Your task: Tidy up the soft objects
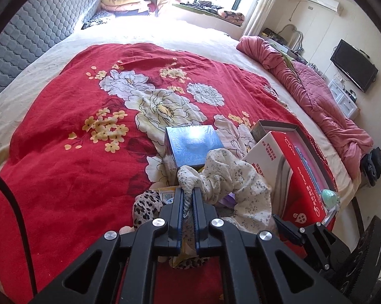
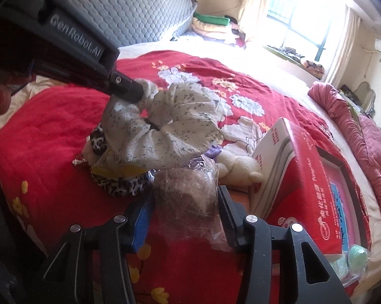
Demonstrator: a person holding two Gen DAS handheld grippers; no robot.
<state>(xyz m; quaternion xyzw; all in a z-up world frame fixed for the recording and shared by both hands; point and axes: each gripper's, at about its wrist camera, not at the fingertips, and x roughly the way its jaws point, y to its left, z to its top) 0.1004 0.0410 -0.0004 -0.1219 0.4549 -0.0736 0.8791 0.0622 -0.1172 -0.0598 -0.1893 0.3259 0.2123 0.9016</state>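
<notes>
Left gripper (image 1: pixel 189 192) clenched on floral cloth (image 1: pixel 231 177), which trails to its 2 o'clock. Right gripper (image 2: pixel 185 202) grasps plastic bag (image 2: pixel 187 192) dead centre, between fingers.

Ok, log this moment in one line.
left tongs: shut on floral scrunchie | right tongs: around bagged brown bundle | red box: beside pile
</notes>
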